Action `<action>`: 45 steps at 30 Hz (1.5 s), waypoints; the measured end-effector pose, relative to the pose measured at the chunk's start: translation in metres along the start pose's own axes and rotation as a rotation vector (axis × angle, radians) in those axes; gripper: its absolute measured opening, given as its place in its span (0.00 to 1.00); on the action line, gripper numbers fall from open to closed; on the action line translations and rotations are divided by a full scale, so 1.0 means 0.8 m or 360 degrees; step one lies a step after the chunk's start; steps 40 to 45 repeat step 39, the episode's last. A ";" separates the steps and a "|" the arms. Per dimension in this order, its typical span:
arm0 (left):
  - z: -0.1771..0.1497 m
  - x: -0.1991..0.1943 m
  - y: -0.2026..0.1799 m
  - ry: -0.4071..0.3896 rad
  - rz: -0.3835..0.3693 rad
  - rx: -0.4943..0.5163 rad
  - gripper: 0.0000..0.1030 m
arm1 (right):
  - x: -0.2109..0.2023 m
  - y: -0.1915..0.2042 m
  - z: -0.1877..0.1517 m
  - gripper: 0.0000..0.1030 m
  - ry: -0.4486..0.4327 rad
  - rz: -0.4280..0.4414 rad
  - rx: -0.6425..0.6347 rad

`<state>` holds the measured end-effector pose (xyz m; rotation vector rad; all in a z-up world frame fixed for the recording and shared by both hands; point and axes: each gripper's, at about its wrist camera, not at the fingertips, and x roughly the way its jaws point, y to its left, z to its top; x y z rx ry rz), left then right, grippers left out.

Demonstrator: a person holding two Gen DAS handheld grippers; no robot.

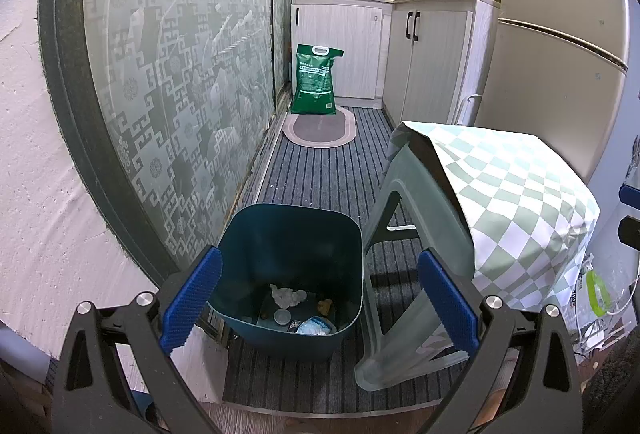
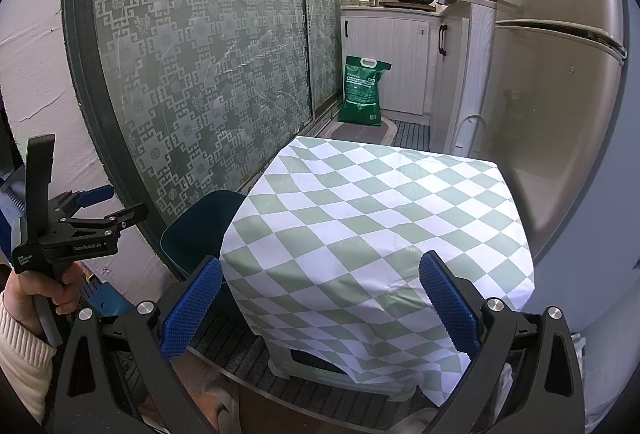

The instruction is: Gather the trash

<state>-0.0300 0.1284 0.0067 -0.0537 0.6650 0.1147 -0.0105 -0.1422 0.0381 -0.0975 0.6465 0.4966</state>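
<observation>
The trash bin (image 1: 288, 274), a dark teal tub, is stood on the striped floor mat (image 1: 340, 169) between the patterned glass door (image 1: 180, 73) and a plastic stool (image 1: 408, 234) draped with a green-and-white checked cloth (image 2: 376, 234). Inside it a crumpled white tissue (image 1: 286, 296), a small round lid (image 1: 282, 316), a brownish scrap (image 1: 325, 307) and a pale wrapper (image 1: 316, 326) are seen lying at the bottom. From the right wrist view only a part of the bin's rim (image 2: 200, 230) is shown, beside the cloth's left edge.

No loose trash is seen on the cloth or on the visible floor, so the collecting step is judged to be finished or nearly so. If more is to be gathered, a fresh piece must first be found outside these views; otherwise a withdrawal from the bin is called for.

The left gripper (image 1: 320, 298) is held above and in front of the bin, its jaws spread wide and nothing gripped or touched. The right gripper (image 2: 320, 298) is likewise spread wide over the near edge of the cloth, empty; whether the cloth is brushed by its pads cannot be told.
</observation>
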 end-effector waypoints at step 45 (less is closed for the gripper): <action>-0.003 0.003 -0.006 0.0025 -0.0016 0.0011 0.97 | 0.000 -0.001 0.000 0.97 0.0000 -0.0001 -0.0001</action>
